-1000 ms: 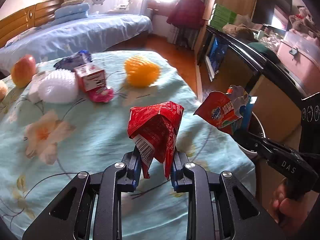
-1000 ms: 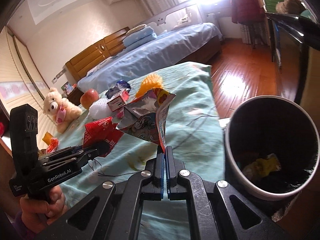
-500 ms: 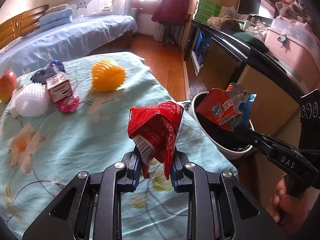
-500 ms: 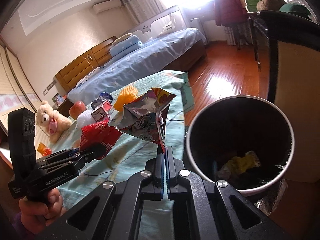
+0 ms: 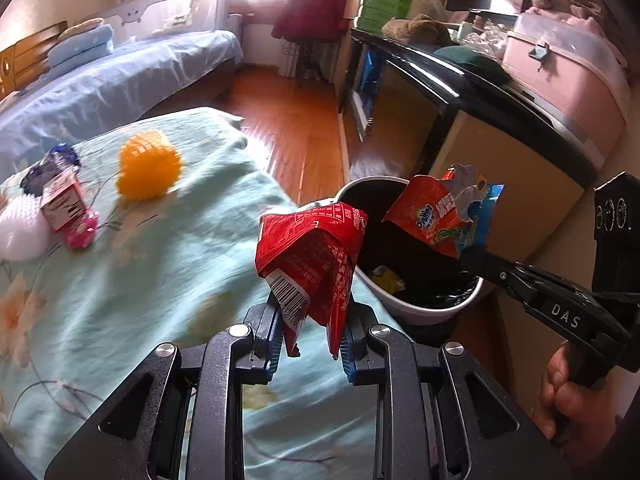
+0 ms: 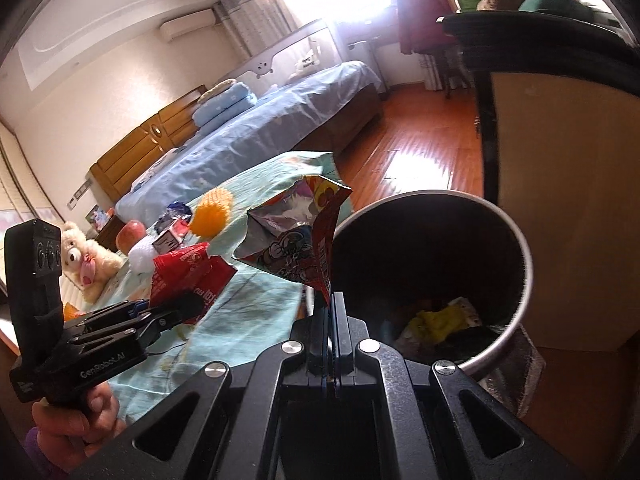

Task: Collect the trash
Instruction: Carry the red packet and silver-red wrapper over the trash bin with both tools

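Two wrappers hang over a bedside clean-up: on the floral sheet (image 5: 132, 264) at left lie a yellow ball (image 5: 149, 170) and a small carton (image 5: 63, 200); at centre the left gripper (image 5: 310, 338) pinches a crumpled red wrapper (image 5: 310, 258) just short of the trash bin (image 5: 424, 312); at right the right gripper (image 6: 331, 322), jaws clamped, holds an orange snack bag (image 5: 434, 220) above the bin's open mouth

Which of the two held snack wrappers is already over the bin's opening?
The torn orange wrapper in the right gripper overlaps the bin; the crumpled red wrapper hangs bedside.
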Action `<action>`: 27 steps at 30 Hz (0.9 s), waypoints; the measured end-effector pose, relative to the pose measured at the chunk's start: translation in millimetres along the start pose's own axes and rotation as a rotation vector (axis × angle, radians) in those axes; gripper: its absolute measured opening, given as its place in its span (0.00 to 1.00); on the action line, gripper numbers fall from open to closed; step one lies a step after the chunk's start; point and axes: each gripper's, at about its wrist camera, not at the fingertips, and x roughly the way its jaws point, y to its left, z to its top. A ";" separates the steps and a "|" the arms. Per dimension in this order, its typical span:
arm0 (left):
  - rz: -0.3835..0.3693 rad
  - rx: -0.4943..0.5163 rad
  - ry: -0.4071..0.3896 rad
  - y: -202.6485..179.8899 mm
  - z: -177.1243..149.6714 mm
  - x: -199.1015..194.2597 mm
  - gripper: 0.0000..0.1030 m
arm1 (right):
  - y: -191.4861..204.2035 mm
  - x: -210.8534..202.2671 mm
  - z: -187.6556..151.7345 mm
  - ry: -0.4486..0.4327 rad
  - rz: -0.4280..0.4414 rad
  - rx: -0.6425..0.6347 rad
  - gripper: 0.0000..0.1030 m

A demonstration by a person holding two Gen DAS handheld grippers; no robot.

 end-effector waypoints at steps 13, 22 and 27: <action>-0.045 0.061 0.038 -36.9 14.7 28.5 0.21 | -39.5 -6.7 5.1 -0.007 -0.077 0.054 0.01; -0.046 0.093 0.065 -53.0 21.4 49.8 0.21 | -59.2 0.2 6.5 0.011 -0.099 0.074 0.01; -0.046 0.100 0.088 -59.0 27.2 63.0 0.21 | -66.9 7.5 9.1 0.030 -0.110 0.077 0.01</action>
